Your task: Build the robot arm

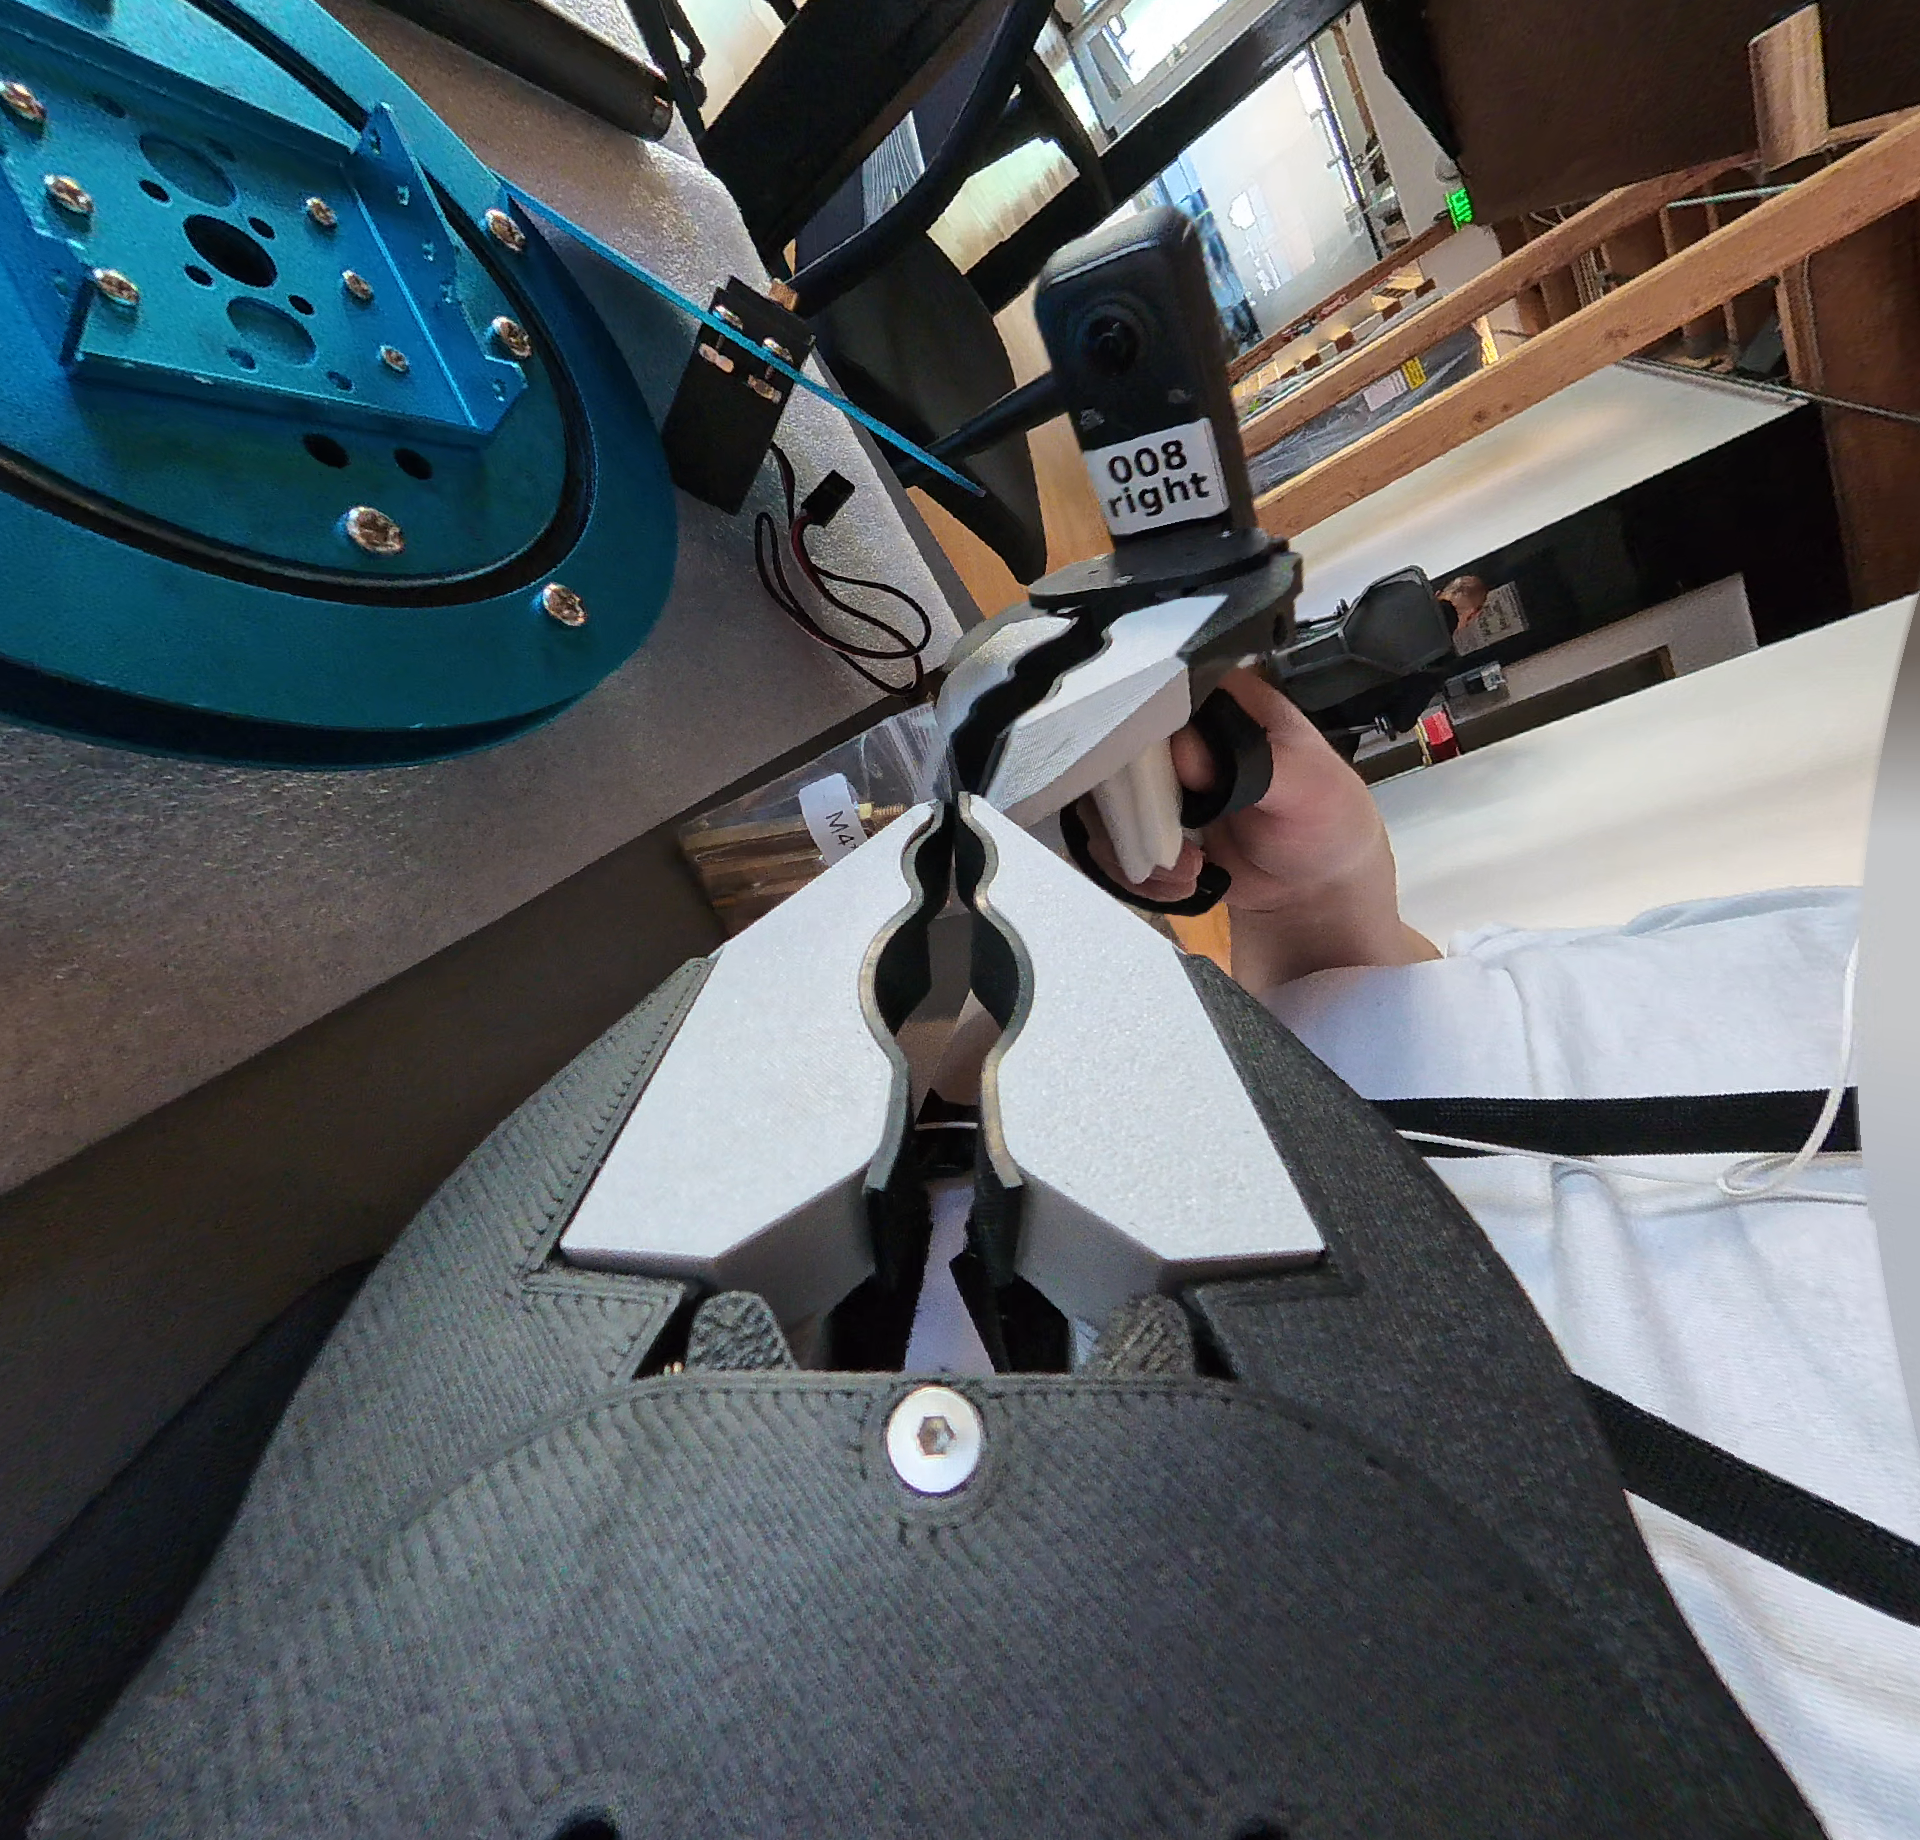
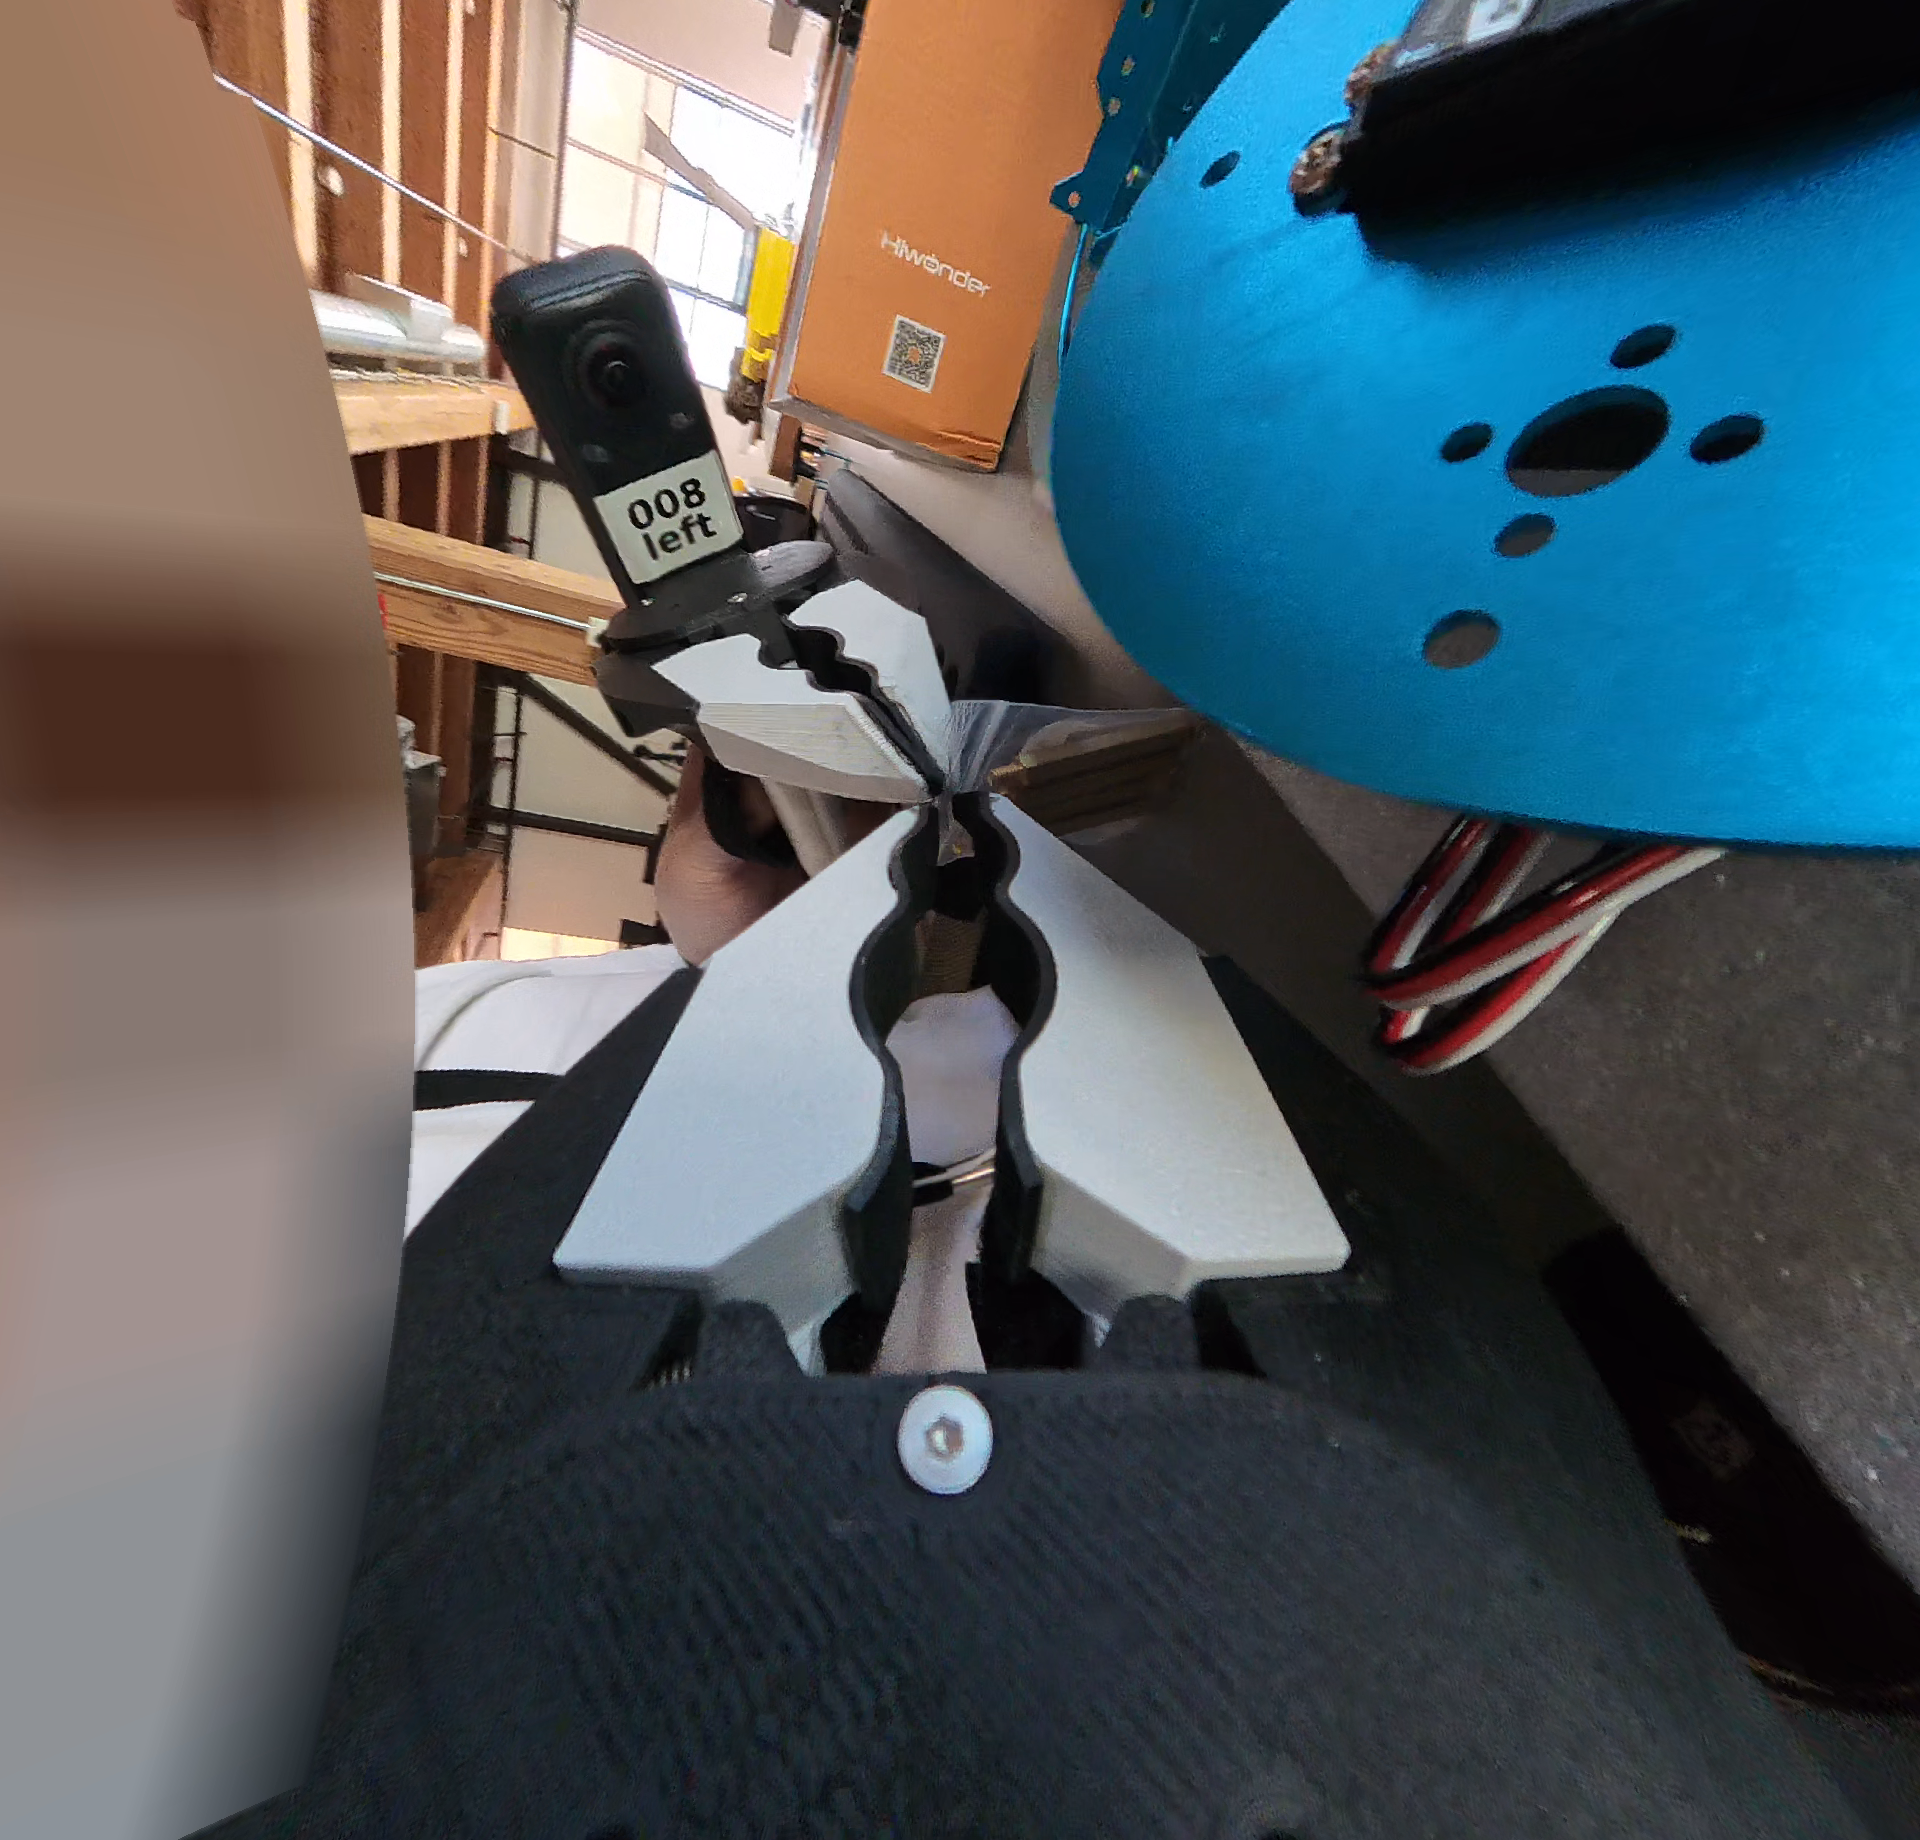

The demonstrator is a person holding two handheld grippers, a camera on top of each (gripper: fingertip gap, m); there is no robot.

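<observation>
Left gripper (image 1: 951, 816): jaws closed to a sliver, tips pinched on the edge of a clear plastic bag (image 1: 764, 855). The film itself is hard to see between them in the left wrist view. In the right wrist view its tips meet right at the bag's puckered corner.

Right gripper (image 2: 953, 822): jaws nearly together, with a crumple of the same bag's film caught between the tips.

The two grippers meet tip to tip at that corner. From the left wrist view the right one comes in from 1 o'clock, held by a hand (image 1: 1299, 834).

The bag holds brass-coloured hardware and has a white sticker. It lies off the edge of the grey mat (image 1: 208, 938), at about 10 o'clock of the left tips.

Around it:
- Blue round metal plate (image 1: 343, 585) on the mat, at 10 o'clock, well apart from the tips, with a blue bracket screwed on.
- Black servo block (image 1: 732, 408) at 11 o'clock, with thin wires (image 1: 847, 611) looping below it.
- In the right wrist view, the blue plate overhangs at 2 o'clock.
- Red-white-black cable (image 2: 1475, 969) at 3 o'clock.
- Orange box (image 2: 935, 232) at 12 o'clock.

The mat's edge and the plate crowd the bag's far side.
</observation>
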